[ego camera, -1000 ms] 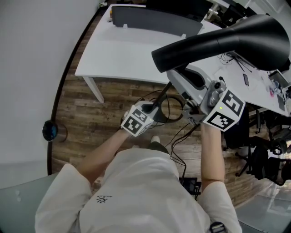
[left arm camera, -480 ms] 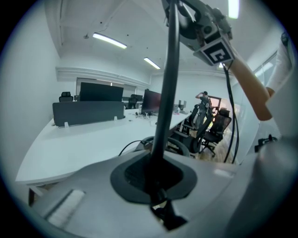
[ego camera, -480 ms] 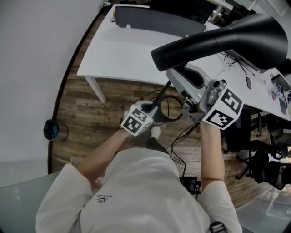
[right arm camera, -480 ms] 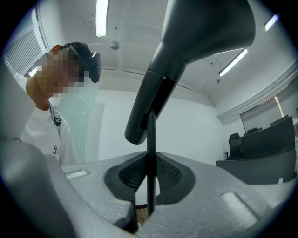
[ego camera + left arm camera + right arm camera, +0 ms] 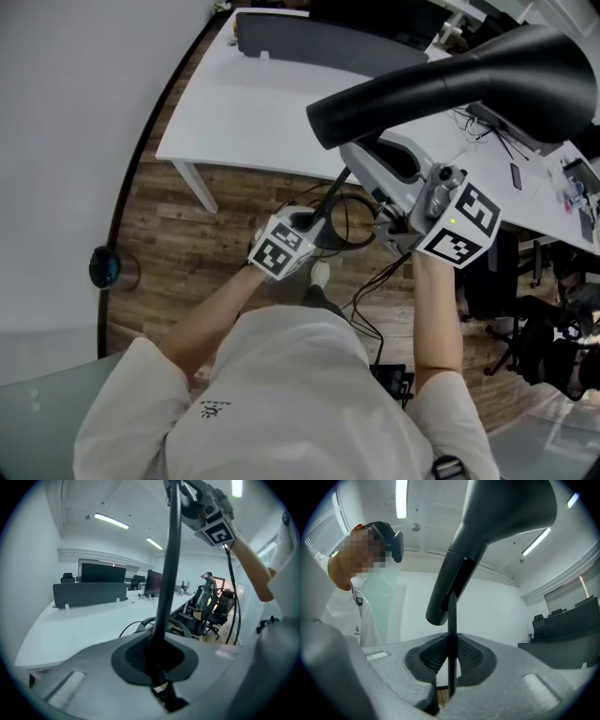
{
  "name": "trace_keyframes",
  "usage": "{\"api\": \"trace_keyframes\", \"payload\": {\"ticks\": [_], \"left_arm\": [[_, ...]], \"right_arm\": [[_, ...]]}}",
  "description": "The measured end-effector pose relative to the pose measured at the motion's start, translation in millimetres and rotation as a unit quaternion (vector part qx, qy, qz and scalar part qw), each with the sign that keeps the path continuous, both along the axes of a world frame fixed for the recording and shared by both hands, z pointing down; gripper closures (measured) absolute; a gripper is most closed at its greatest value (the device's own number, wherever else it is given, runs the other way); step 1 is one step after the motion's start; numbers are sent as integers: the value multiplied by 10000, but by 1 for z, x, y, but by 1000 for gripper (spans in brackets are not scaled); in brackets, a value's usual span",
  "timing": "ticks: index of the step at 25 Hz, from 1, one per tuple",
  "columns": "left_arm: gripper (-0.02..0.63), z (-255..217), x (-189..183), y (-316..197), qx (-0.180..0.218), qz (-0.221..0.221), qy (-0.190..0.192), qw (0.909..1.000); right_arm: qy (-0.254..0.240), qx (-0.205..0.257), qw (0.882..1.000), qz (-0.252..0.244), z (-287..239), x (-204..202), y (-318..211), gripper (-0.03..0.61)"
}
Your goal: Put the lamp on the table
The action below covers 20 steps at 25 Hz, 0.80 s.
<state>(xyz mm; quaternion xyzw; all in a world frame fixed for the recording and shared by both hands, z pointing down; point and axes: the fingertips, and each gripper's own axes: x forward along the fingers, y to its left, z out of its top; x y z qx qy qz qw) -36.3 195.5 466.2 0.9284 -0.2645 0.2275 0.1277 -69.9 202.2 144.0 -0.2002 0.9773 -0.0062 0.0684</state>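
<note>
- The head view takes in the whole lamp [image 5: 450, 84] carried in the air: a big black shade at the top and a thin black pole [image 5: 330, 208] running down over the wooden floor [image 5: 187, 234], just short of the white table [image 5: 253, 103].
- The left gripper [image 5: 157, 667] view alone shows its jaws closed tight on the low part of the pole. The right gripper [image 5: 370, 169] shows high above it on the same pole.
- The right gripper view looks up along the pole to the underside of the shade [image 5: 487, 531]. Its pads are clamped on the pole, with a narrow gap showing beside it. The person [image 5: 347, 606] in a white shirt stands at the left.
- The left forearm reaches forward and down, with its gripper low. The right forearm stretches straight ahead, with its gripper higher, beneath the shade.
- A black cable [image 5: 352, 220] loops over the floor.
- The table bears a grey divider panel [image 5: 319, 42].
- Office chairs [image 5: 211, 606], dark monitors [image 5: 103, 571] and strip ceiling lights [image 5: 111, 521] fill the room beyond.
</note>
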Motion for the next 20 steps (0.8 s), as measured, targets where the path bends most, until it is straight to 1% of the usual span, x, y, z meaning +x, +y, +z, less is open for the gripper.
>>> {"api": "trace_keyframes", "payload": {"ticks": [5,9,18,20], "left_arm": [[601,1,13,-14,-37,12,6,10000],[601,6,20,-33,41,-71,0,10000],[601,11,41,-81,-32,-119,-71,9999],[602,7,49,-89,-53,-99,-31,9999]], "right_arm": [[-16,-48,10000,-2,2,13,-18,543],[-10,-63,10000,-39,5,21,-34,543],[-25,-149,9999,-59,7,48,-87,543],[-34,-147,9999,-75,6,53,-97,543]]}}
